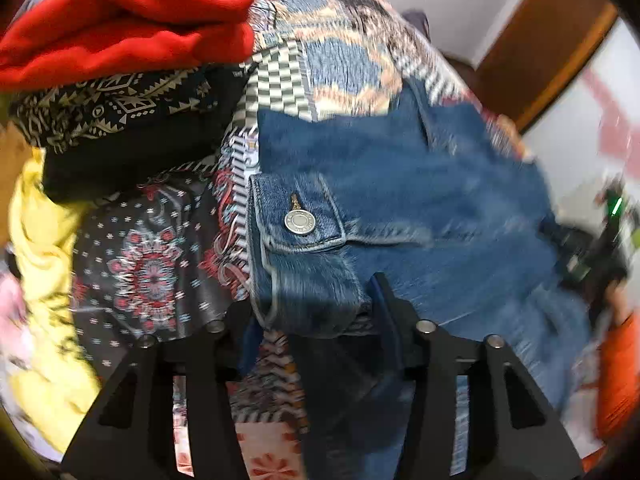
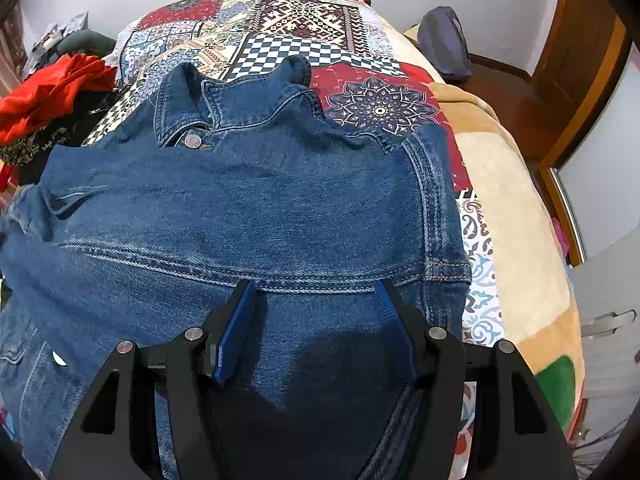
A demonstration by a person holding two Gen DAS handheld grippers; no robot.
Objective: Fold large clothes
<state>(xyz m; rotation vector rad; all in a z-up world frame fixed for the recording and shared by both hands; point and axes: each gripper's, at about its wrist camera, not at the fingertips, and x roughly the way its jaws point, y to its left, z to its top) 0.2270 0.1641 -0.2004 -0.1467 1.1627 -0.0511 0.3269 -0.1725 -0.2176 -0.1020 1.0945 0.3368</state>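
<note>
A blue denim jacket lies on the patchwork bedspread, collar toward the far end. My right gripper is open, its blue pads spread just above the jacket's back panel, holding nothing. In the left wrist view the jacket's buttoned cuff sits between the fingers of my left gripper. The denim hides the pads, so I cannot tell whether they pinch it.
A pile of folded clothes lies at the left: a red garment on a black patterned one, with yellow fabric beside. A beige blanket covers the bed's right side. A wooden door stands beyond.
</note>
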